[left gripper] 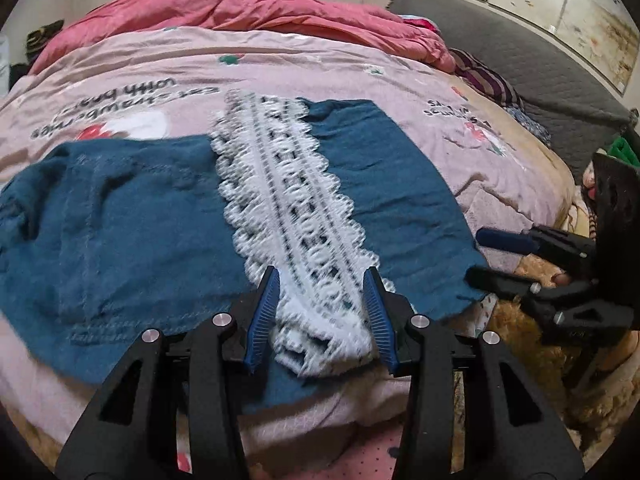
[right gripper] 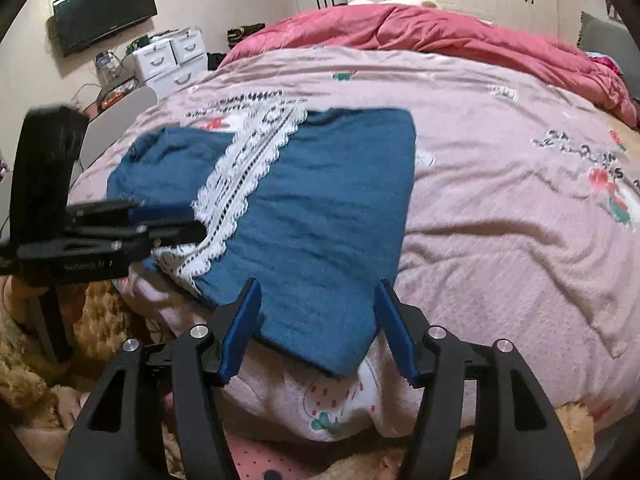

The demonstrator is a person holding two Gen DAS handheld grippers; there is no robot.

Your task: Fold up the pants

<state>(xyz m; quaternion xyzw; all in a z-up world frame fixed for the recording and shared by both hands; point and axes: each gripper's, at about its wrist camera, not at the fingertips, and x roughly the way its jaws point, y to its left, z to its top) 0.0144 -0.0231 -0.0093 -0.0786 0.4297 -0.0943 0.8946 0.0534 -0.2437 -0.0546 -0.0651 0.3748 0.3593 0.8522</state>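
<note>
Teal pants [left gripper: 132,216] with a white lace strip [left gripper: 288,208] lie flat on a pink bedspread [left gripper: 280,68]. My left gripper [left gripper: 322,280] is open, its blue fingers either side of the lace's near end. My right gripper [right gripper: 318,292] is open over the near corner of the pants [right gripper: 320,216]. The right gripper shows in the left wrist view [left gripper: 484,252] at the pants' right edge. The left gripper shows in the right wrist view [right gripper: 188,222] at the lace [right gripper: 244,176].
A rumpled red quilt [right gripper: 440,36] lies across the far side of the bed. A grey headboard [left gripper: 520,64] is at the right. White drawers [right gripper: 168,60] and a wall TV [right gripper: 104,8] stand beyond the bed's left. A tan fluffy rug [right gripper: 96,312] lies below the bed edge.
</note>
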